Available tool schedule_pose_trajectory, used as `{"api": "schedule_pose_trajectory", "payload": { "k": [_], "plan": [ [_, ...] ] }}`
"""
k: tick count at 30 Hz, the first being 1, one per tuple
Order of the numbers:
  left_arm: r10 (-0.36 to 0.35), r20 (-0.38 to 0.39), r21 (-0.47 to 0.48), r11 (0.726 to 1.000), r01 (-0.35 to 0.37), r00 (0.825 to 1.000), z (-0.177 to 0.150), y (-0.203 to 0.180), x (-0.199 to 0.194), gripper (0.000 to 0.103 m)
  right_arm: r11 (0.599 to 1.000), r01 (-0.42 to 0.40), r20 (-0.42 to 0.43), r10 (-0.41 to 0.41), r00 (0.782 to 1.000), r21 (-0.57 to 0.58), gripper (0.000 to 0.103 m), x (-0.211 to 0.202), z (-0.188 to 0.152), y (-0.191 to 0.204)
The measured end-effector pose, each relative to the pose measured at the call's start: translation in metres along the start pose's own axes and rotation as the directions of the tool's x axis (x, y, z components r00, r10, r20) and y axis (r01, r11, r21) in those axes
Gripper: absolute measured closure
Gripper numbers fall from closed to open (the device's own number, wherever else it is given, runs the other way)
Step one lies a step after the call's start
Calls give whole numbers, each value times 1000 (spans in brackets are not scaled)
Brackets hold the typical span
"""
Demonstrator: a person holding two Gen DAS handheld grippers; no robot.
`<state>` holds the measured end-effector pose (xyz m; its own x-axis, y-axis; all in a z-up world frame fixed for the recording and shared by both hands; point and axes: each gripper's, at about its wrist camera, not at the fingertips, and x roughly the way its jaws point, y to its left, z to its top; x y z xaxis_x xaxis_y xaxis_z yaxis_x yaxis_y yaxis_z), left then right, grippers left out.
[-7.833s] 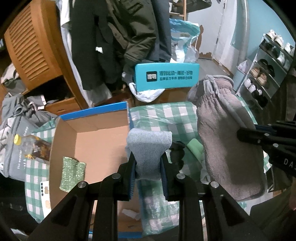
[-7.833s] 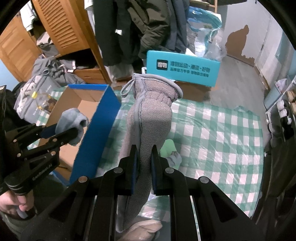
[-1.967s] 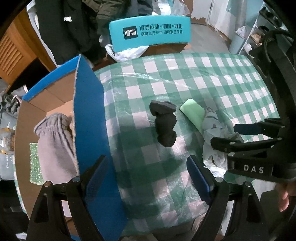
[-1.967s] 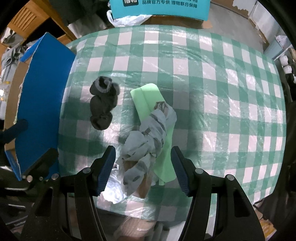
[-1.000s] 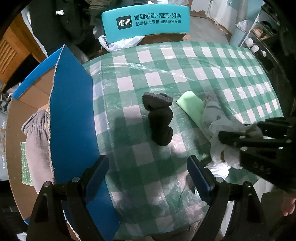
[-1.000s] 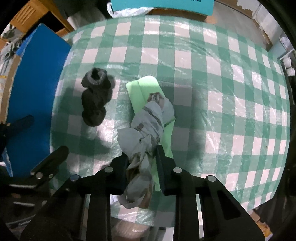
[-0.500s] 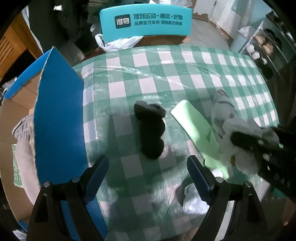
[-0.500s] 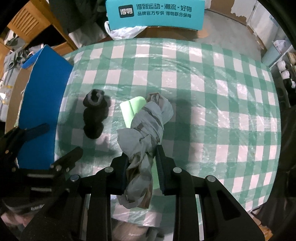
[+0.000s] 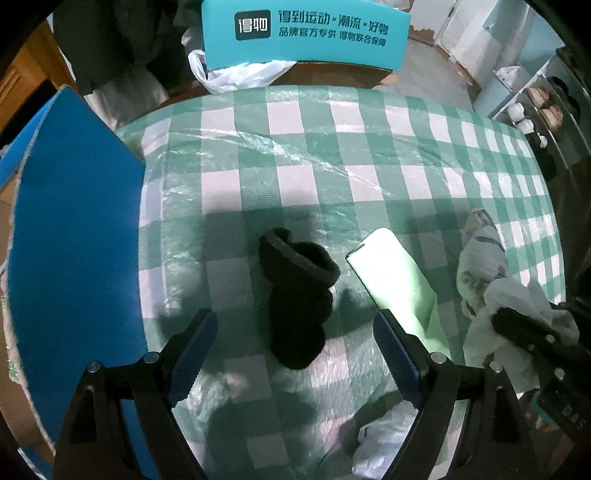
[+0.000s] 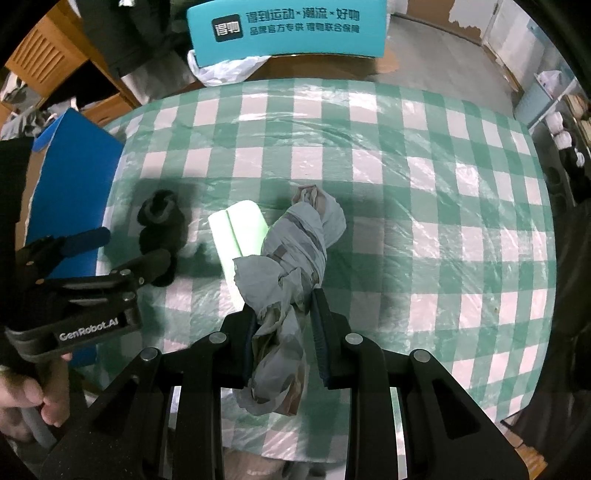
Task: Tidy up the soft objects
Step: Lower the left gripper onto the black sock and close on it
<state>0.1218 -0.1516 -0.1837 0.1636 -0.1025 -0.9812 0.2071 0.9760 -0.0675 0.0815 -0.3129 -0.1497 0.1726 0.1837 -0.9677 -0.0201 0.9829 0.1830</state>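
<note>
Right gripper [image 10: 283, 332], at the bottom centre of its view, was clamped on a twisted grey patterned cloth bundle [image 10: 295, 243], which rose from between the blue pads toward mid-frame, clear of the checked green-and-white tablecloth [image 10: 424, 206]. Left gripper [image 9: 295, 339] stood with jaws wide and nothing between the pads, pointing steeply down over a rolled black sock [image 9: 299, 295] that lay on the cloth in the middle of the frame. Just right of the sock lay a folded pale green cloth [image 9: 395, 280], apart from it. At the left edge of the left wrist view rose the blue flap of a cardboard box [image 9: 74, 236]. Farthest, upper centre, a teal box with white Chinese lettering [image 9: 306, 33] stood beyond the table, a white plastic bag [image 9: 236, 74] under it.
</note>
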Motion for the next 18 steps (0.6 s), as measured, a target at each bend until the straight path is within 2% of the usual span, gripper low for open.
{"api": "schedule_pose_trajectory", "payload": {
  "k": [11, 13, 16, 17, 18],
  "plan": [
    [24, -1, -16, 1000, -24, 1000, 8, -1, 20, 16, 1000, -11, -7, 12, 1000, 14, 78, 4, 0, -6],
    [29, 6, -6, 1000, -29, 1000, 7, -2, 20, 19, 1000, -13, -9, 13, 1000, 15, 78, 5, 0, -6],
    [38, -4, 2, 999, -38, 999, 5, -3, 23, 35, 1000, -16, -9, 17, 1000, 15, 78, 5, 2, -6],
    [45, -9, 4, 999, -45, 999, 5, -1, 25, 46, 1000, -17, -8, 17, 1000, 15, 78, 5, 2, -5],
    [69, 2, 9, 998, -69, 998, 4, 0, 23, 50, 1000, -18, -8, 18, 1000, 14, 78, 5, 2, -5]
  ]
}}
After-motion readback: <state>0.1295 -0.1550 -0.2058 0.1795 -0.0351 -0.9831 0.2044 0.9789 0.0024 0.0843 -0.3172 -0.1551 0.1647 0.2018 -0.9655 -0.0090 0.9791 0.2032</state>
